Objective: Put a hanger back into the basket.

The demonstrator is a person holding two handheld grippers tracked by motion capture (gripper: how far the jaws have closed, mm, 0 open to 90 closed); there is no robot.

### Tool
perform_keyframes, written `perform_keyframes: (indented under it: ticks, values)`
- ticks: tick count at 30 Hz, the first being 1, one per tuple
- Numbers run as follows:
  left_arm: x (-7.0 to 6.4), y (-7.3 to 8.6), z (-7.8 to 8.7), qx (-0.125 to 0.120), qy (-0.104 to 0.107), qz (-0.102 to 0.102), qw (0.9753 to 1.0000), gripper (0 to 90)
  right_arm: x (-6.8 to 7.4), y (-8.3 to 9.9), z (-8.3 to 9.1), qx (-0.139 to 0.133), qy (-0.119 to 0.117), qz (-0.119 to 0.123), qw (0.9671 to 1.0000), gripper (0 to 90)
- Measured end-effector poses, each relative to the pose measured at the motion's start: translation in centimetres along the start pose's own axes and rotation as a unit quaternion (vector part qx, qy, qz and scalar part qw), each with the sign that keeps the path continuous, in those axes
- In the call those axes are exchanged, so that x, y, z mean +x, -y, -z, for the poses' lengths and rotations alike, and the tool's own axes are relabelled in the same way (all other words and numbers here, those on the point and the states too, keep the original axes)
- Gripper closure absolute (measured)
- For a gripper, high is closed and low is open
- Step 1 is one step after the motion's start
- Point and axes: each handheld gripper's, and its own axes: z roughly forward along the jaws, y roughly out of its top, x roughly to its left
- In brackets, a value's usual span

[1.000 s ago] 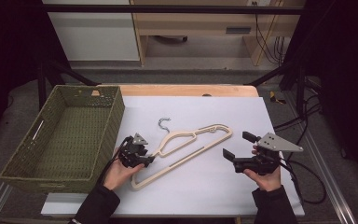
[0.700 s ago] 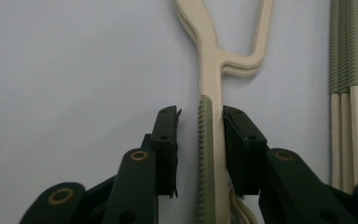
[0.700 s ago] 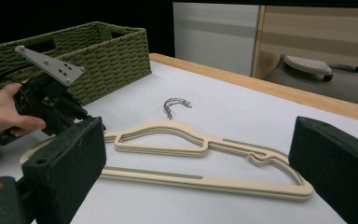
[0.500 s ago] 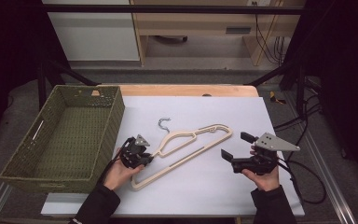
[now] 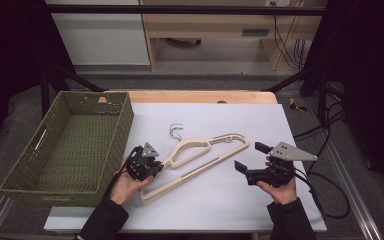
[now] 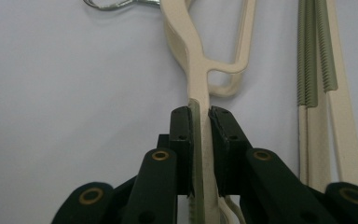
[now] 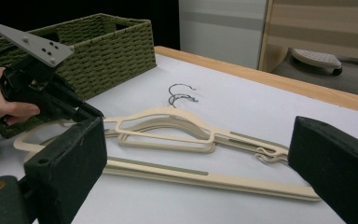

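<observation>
The left gripper (image 6: 200,140) was clamped on a hanger (image 5: 200,152) near the table's (image 5: 290,210) middle; two seemed stacked, so one might drag or slip loose. The right gripper (image 5: 249,163) hovered wide open, holding nothing. The basket (image 5: 112,150) at the left edge looked empty.

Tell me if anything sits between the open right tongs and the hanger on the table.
Nothing visible does. The right tongs are open, with bare white table between them and the cream hanger. The left tongs are shut on the hanger's other end, near the basket.
</observation>
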Motion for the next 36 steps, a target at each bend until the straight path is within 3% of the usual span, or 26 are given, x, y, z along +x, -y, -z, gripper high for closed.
perform_keyframes:
  ticks: [8,13,17,18,21,25,26,31,36]
  values:
    - [-1.4,-0.5,1.7,-0.039,-0.032,-0.016,0.9986,79.4,0.9,-0.3,-2.1,0.013,-0.016,0.006,0.9998,8.4]
    - [-2.3,-0.7,2.3,-0.041,-0.043,-0.027,0.9979,79.5,1.6,-0.8,-5.4,0.039,-0.022,0.0,0.999,11.2]
    - [-2.7,-0.9,2.7,-0.03,-0.047,-0.042,0.9976,79.4,1.8,-1.4,-7.5,0.043,-0.02,-0.006,0.9988,12.4]
    - [-2.9,-0.9,2.6,-0.041,-0.048,-0.031,0.9975,79.4,1.9,-1.6,-8.1,0.041,-0.02,-0.01,0.9989,13.4]
    - [-3.0,-0.9,2.7,-0.042,-0.049,-0.032,0.9974,79.4,2.0,-2.0,-9.7,0.046,-0.017,-0.013,0.9987,14.5]
    - [-3.4,-0.9,3.1,-0.046,-0.053,-0.036,0.9969,79.4,2.3,-2.4,-11.4,0.054,-0.015,-0.018,0.9983,14.9]
    - [-3.4,-1.0,3.5,-0.041,-0.058,-0.05,0.9962,79.4,2.3,-2.5,-11.7,0.053,-0.017,-0.02,0.9982,15.1]
    - [-3.8,-1.1,3.9,-0.049,-0.06,-0.052,0.9957,79.4,2.5,-2.7,-12.8,0.058,-0.014,-0.012,0.9981,18.9]
    - [-4.3,-1.2,4.2,-0.057,-0.067,-0.058,0.9944,79.4,2.6,-2.7,-15.0,0.079,-0.017,-0.011,0.9967,23.5]
